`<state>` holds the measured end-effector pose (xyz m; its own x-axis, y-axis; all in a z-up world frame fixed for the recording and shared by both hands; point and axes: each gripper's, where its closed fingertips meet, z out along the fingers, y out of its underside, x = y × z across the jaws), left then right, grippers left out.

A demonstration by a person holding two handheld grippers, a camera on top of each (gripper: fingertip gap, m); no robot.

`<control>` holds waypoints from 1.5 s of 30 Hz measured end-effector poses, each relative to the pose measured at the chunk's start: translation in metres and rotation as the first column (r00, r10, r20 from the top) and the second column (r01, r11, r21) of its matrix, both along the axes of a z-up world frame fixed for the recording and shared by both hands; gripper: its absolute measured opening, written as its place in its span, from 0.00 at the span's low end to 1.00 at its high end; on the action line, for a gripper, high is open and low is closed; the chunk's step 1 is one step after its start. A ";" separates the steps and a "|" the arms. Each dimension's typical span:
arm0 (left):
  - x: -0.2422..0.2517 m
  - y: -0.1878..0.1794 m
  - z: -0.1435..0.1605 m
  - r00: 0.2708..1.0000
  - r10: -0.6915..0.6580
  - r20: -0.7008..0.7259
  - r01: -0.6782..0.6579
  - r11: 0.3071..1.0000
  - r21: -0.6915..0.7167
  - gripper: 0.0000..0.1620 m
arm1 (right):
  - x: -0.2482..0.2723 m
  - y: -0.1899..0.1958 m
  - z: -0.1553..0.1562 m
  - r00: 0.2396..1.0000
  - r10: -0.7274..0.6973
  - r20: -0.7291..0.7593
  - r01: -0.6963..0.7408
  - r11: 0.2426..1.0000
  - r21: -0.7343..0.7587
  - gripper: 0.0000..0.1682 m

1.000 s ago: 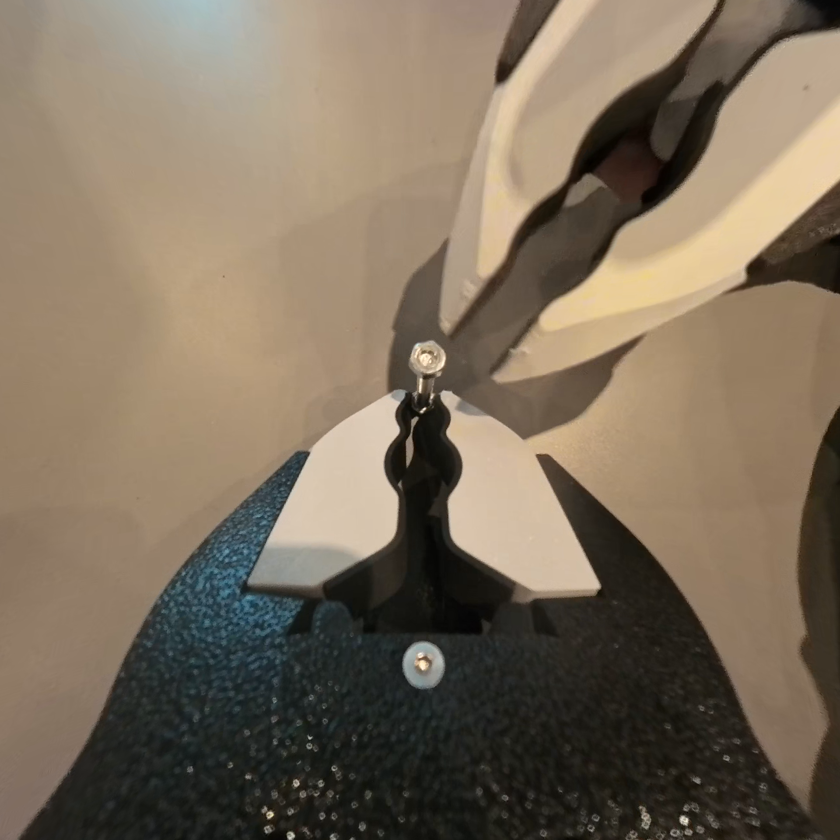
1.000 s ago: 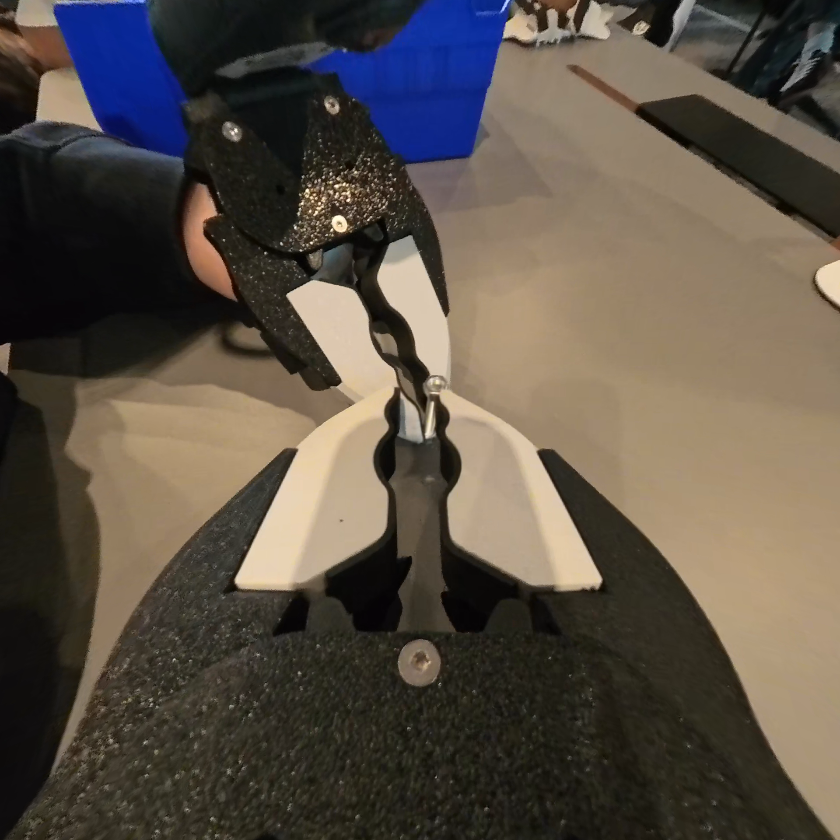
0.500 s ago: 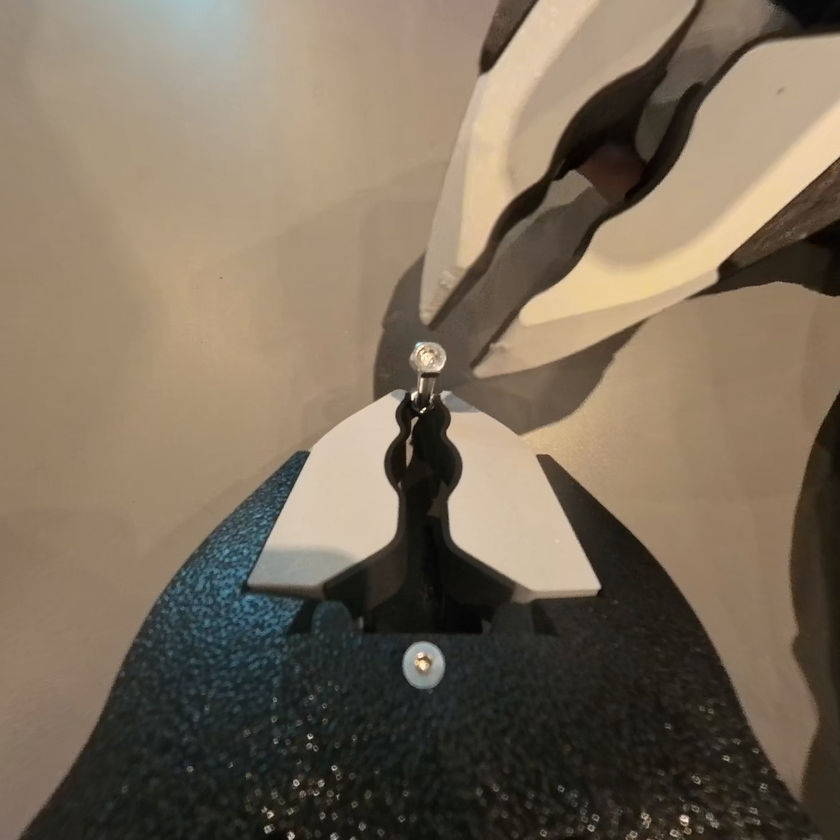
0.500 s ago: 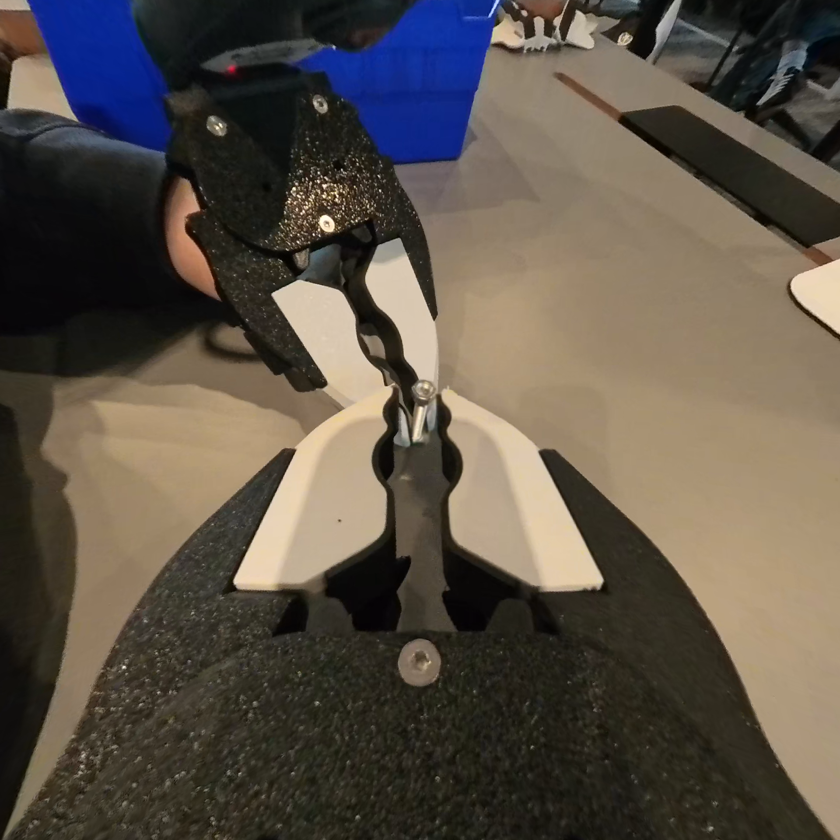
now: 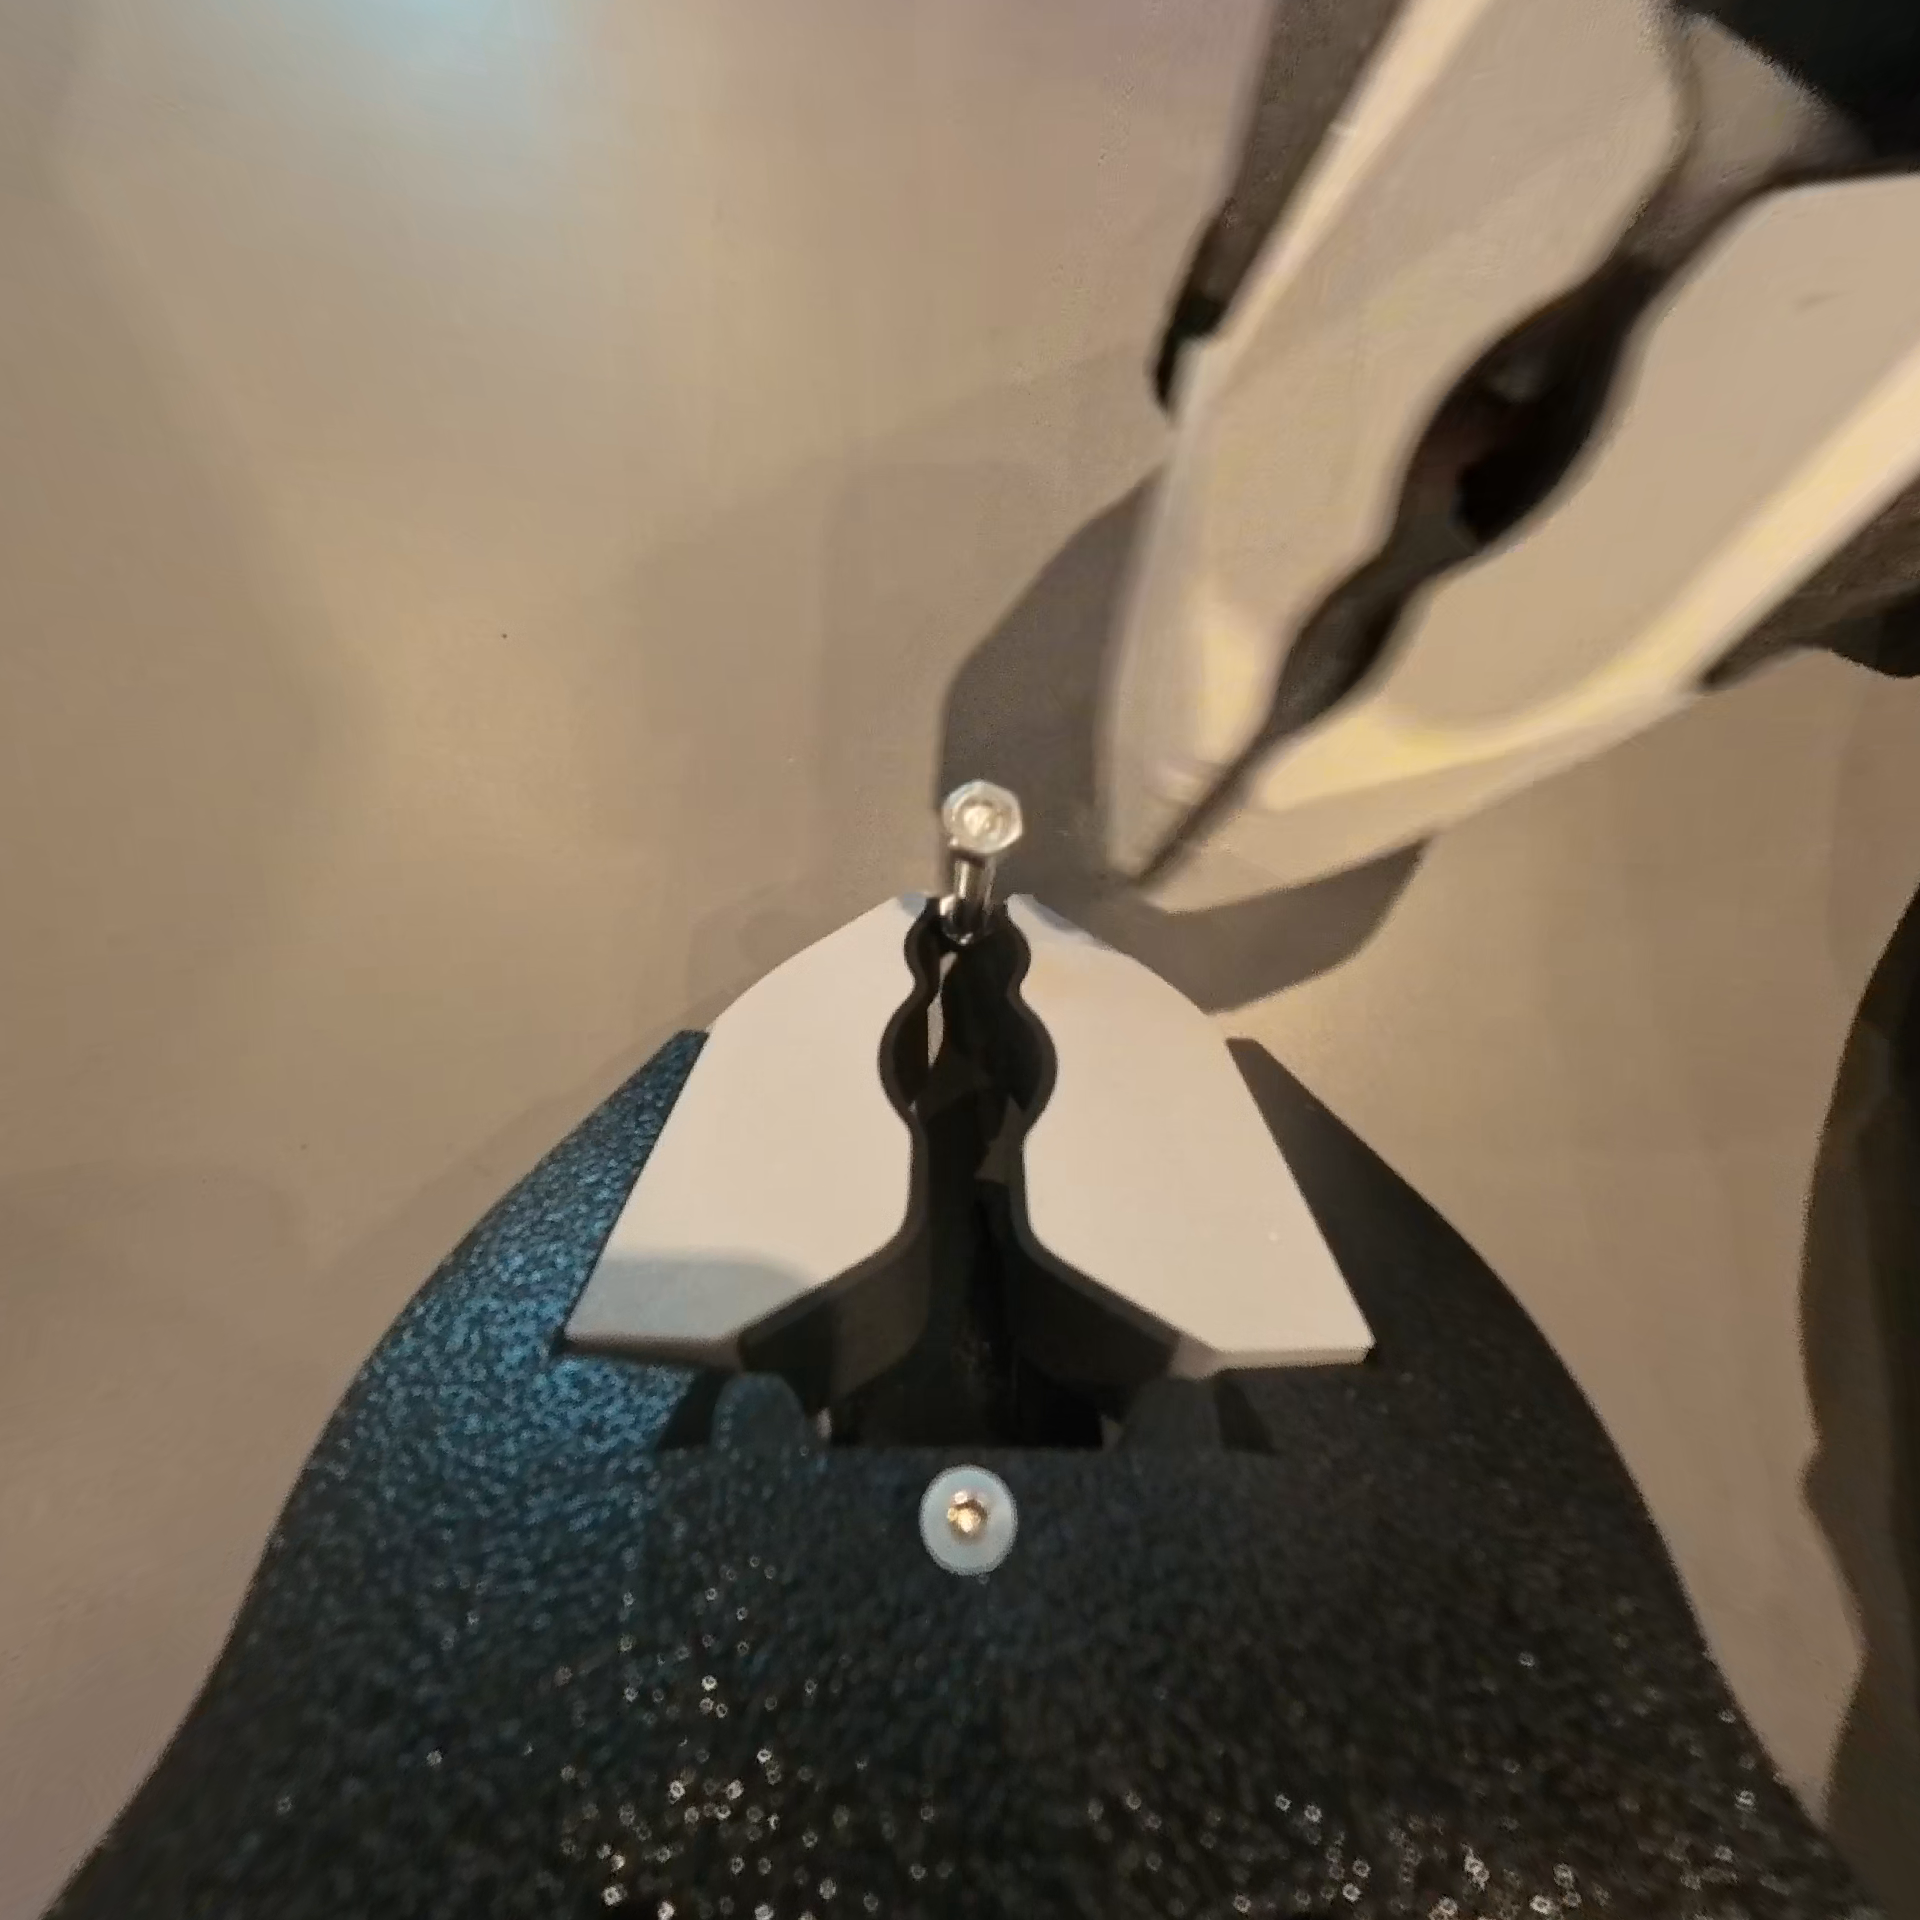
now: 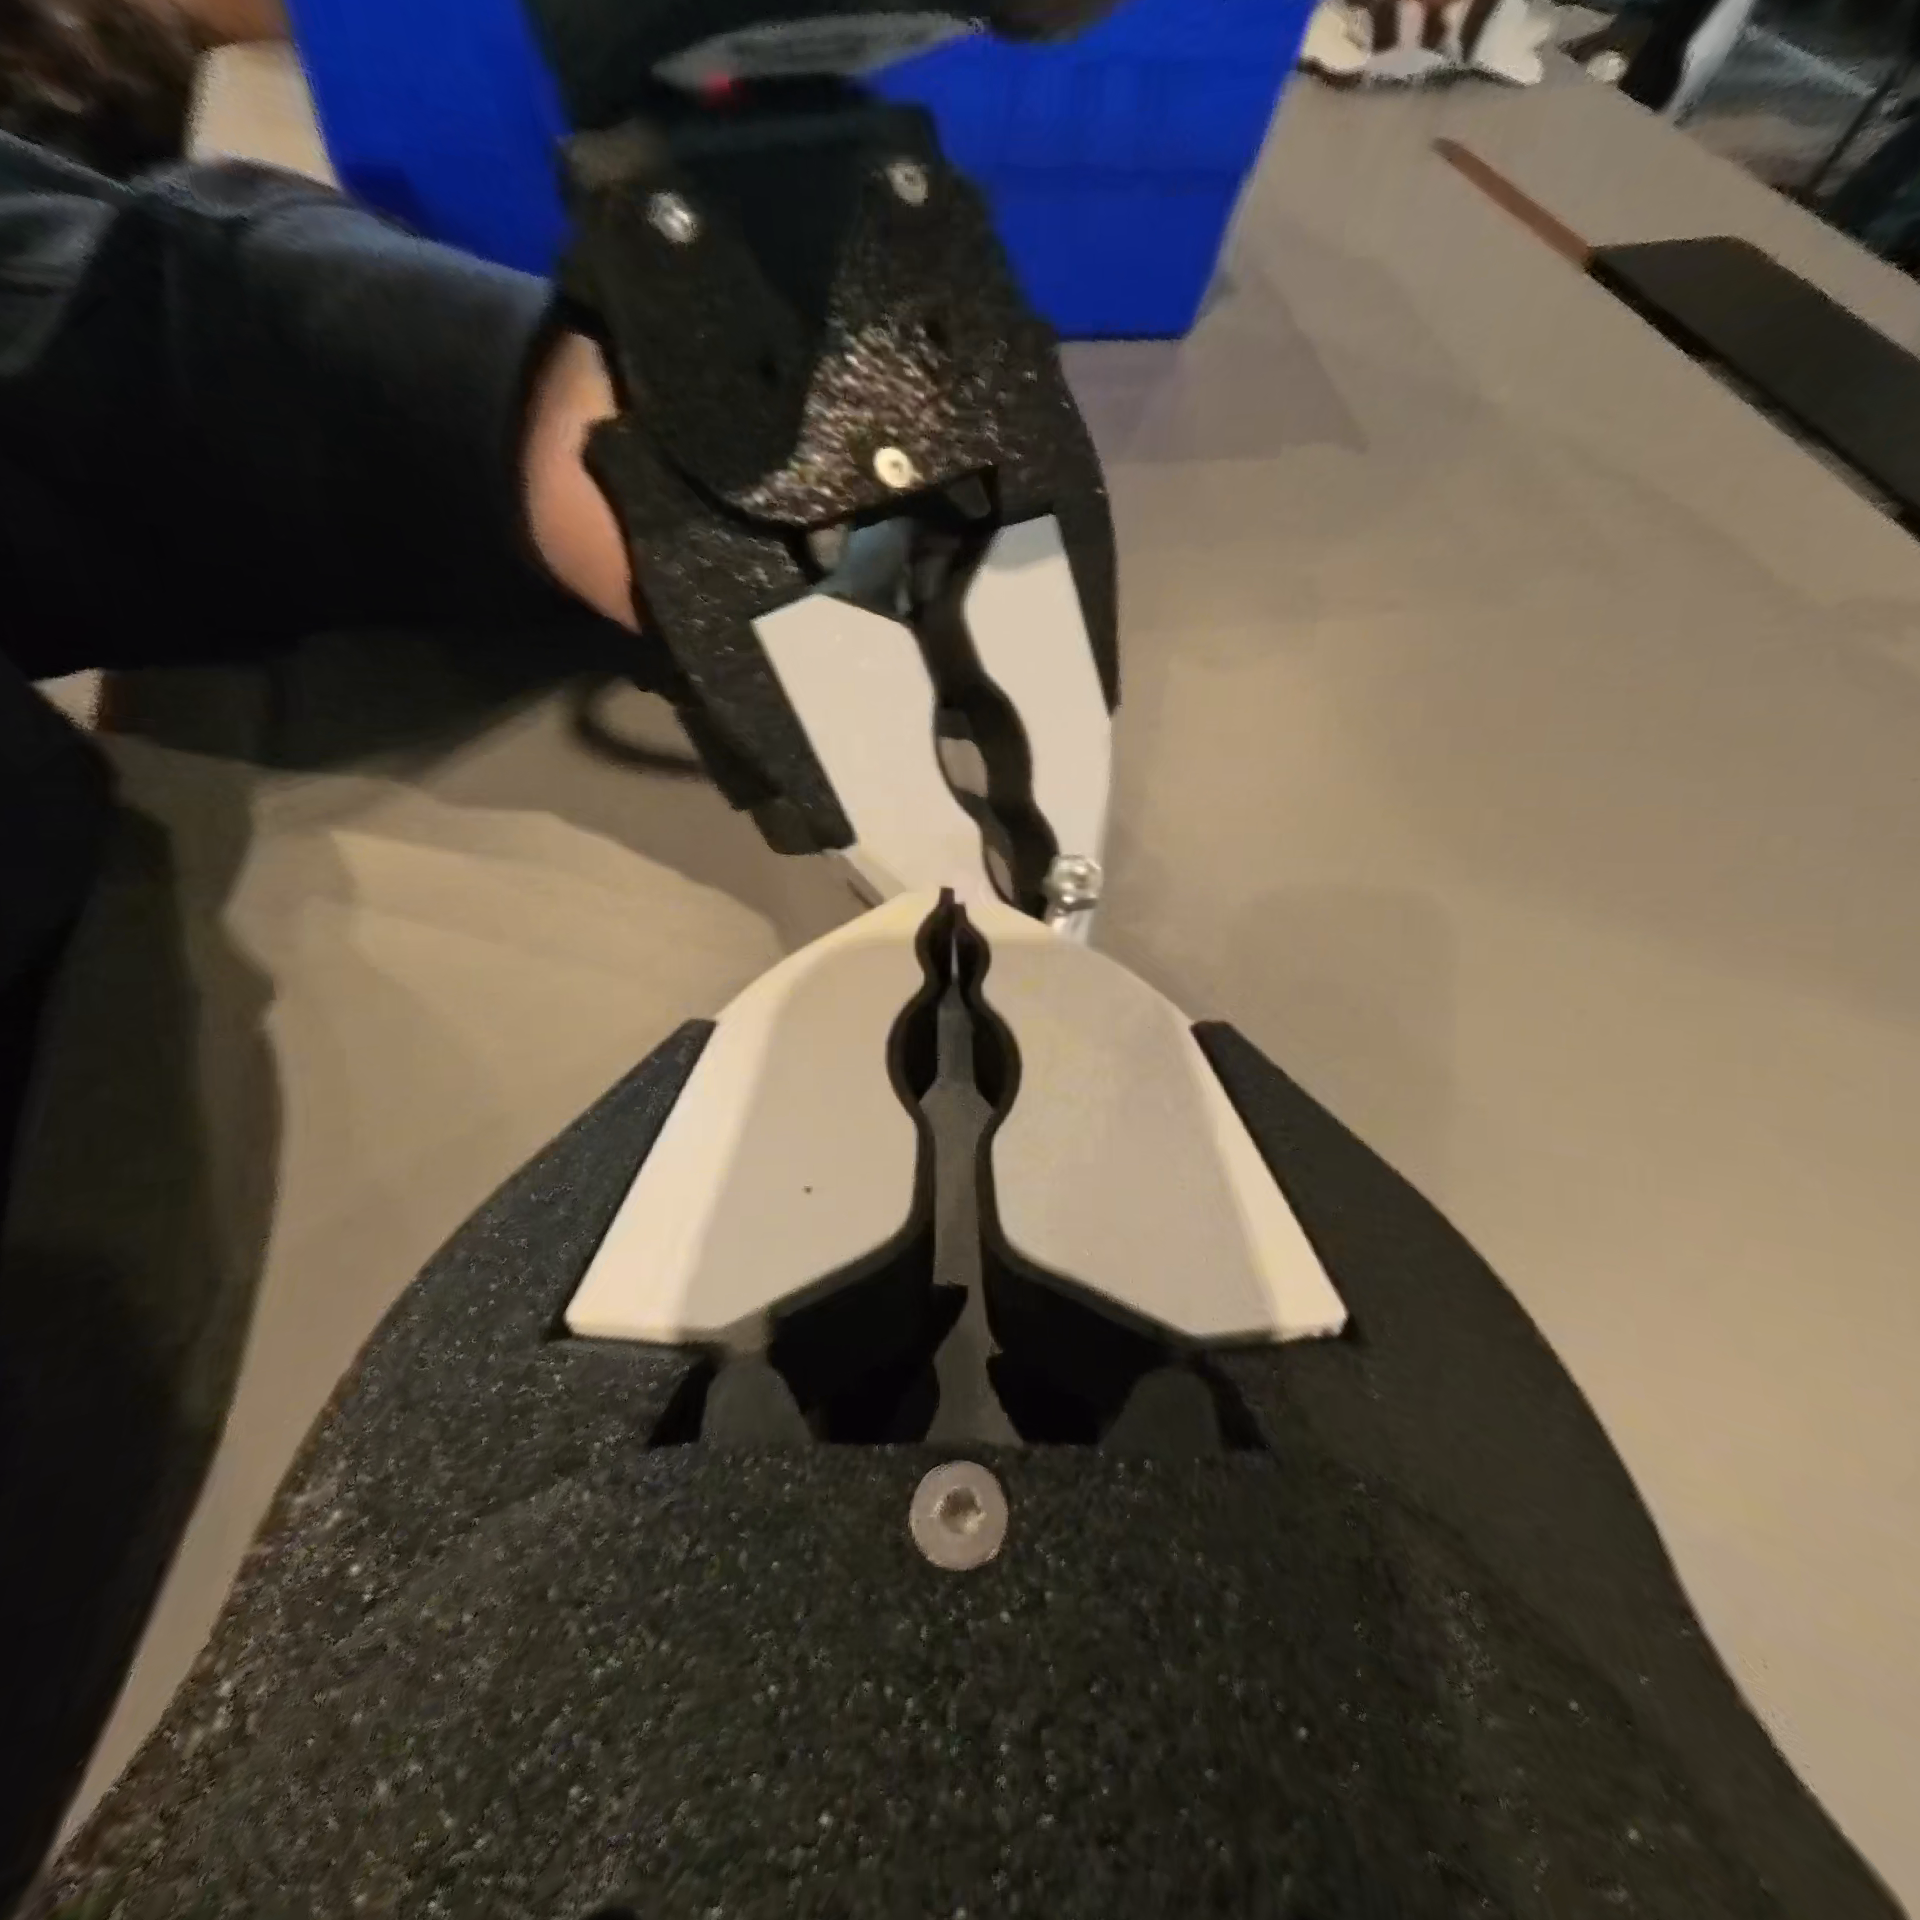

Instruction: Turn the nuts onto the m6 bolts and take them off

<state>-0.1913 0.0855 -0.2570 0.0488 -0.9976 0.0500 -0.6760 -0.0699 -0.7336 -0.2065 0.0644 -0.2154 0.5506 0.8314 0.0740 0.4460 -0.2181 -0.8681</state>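
Left wrist view: one bolt point(image 5: 975, 844), seemingly nutless.

Your silver bolt point(image 5: 971, 868) stands pinched by its shank between the tips of the left gripper's fingers point(image 5: 821, 1122), hex-socket head sticking out past them, above the counter point(image 5: 416, 520). In the right wrist view it point(image 6: 1072, 896) shows just beyond the right gripper's tips, slightly right.

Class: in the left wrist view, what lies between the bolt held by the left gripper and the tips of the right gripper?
Nothing solid: in the left wrist view only bare table and shadow separate the bolt, pinched in the left gripper, from the right gripper.
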 end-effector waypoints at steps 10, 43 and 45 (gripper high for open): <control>0.000 0.000 0.000 1.000 0.000 0.000 0.000 1.000 -0.001 0.05 | 0.005 0.012 -0.002 0.997 -0.077 0.000 0.077 0.996 0.048 0.12; 0.000 0.001 0.000 1.000 0.002 0.001 -0.002 1.000 -0.004 0.06 | 0.011 0.018 0.003 0.993 -0.088 -0.082 0.094 0.993 0.073 0.14; 0.000 0.001 0.000 1.000 0.002 0.001 -0.002 1.000 -0.004 0.06 | 0.008 0.017 0.000 0.996 -0.072 -0.053 0.076 0.994 0.073 0.14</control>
<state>-0.1912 0.0866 -0.2569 0.0503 -0.9973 0.0539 -0.6752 -0.0737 -0.7340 -0.1985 0.0811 -0.2158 0.6153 0.7813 0.1048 0.3859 -0.1827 -0.9042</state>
